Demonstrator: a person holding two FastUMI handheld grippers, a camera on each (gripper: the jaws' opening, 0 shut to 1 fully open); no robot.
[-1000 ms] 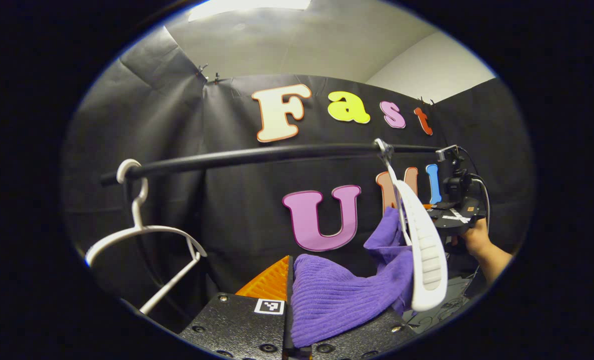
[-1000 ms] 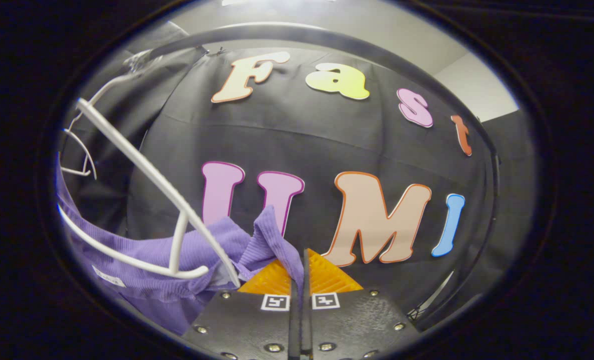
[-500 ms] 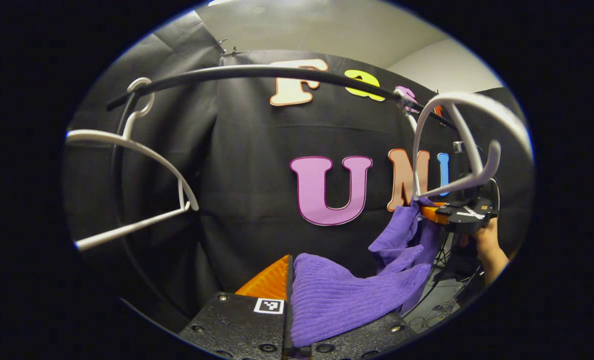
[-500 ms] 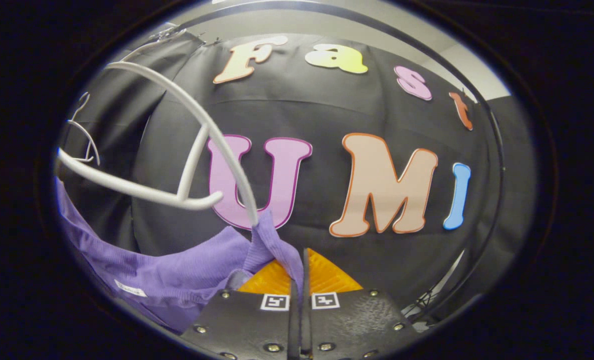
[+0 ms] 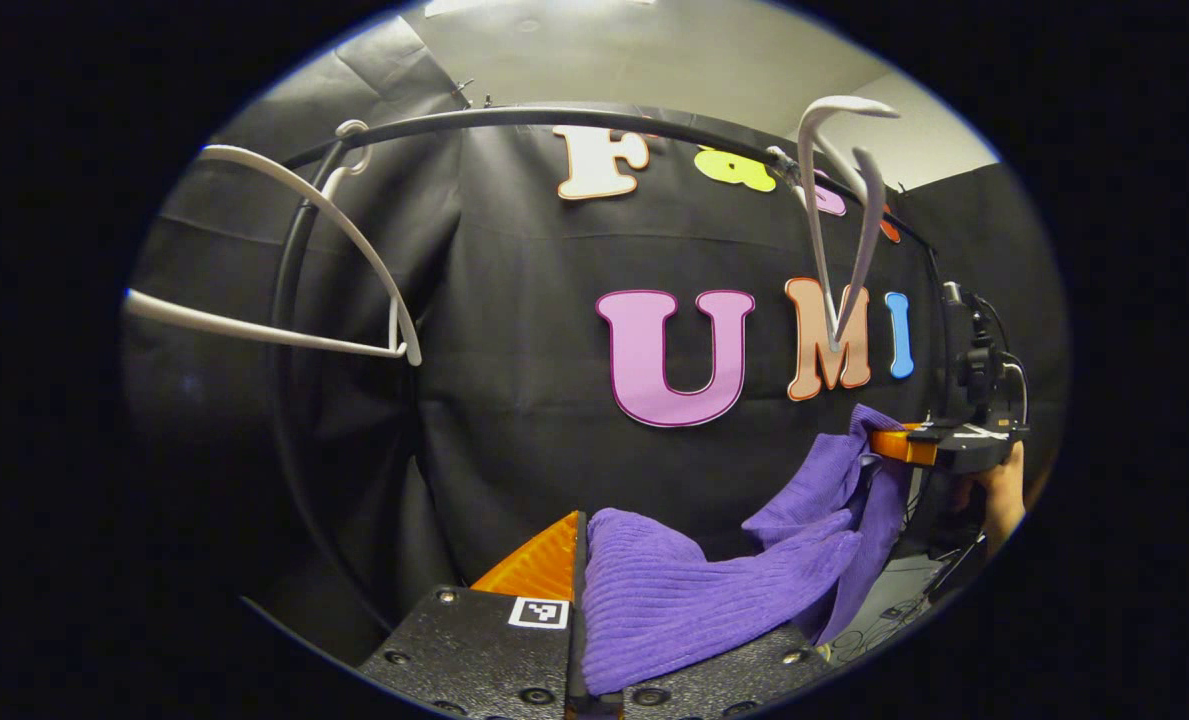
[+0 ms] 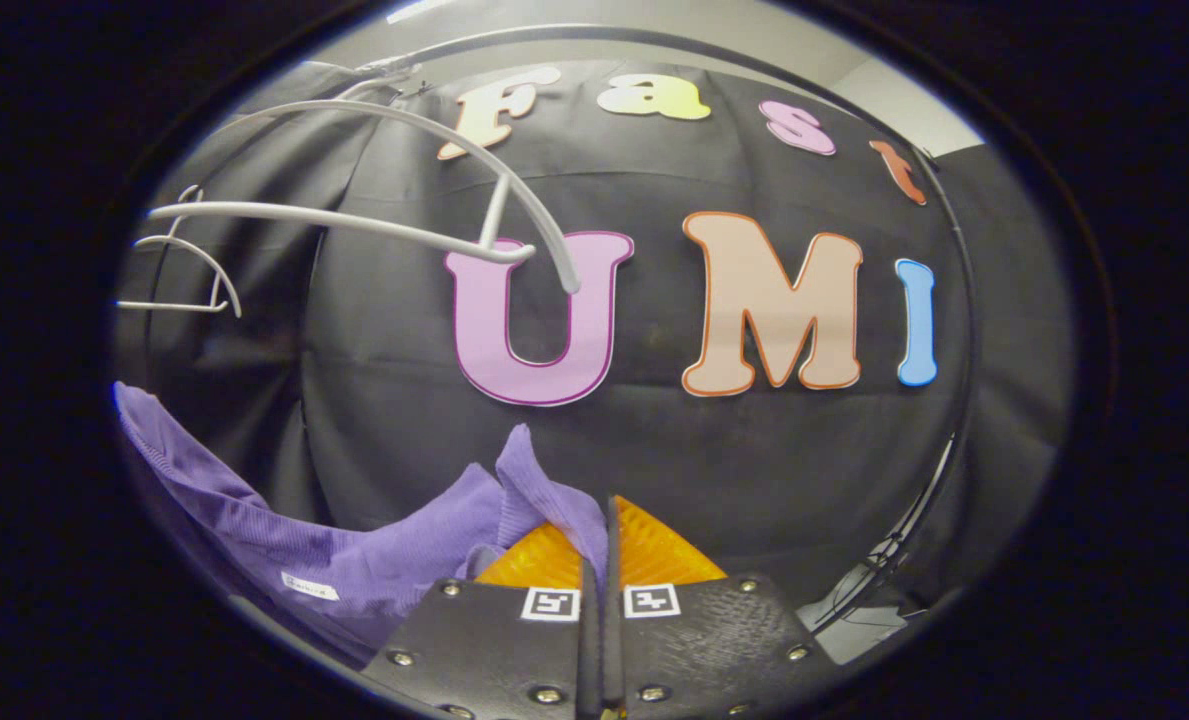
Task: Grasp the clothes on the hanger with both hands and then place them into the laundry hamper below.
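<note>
Black-cloth booth, ribbed purple garment (image 5: 674, 590)

Count on inspection: two white hangers, one (image 5: 304, 250) at the rail's (image 5: 554, 118) left end, the other (image 5: 839, 200) toward its right; one black rail; one purple garment (image 5: 694, 590); two tongs, left (image 5: 579, 600) and right (image 6: 599, 590).

A recording booth, not a home: black cloth wall (image 5: 514, 330) hangs behind a black clothes rail (image 5: 554, 117), with a plain pale ceiling (image 5: 654, 50) above the rail. White hangers (image 5: 284, 260) hang from the rail, and loose cables (image 5: 904, 600) lie low to its right.
</note>
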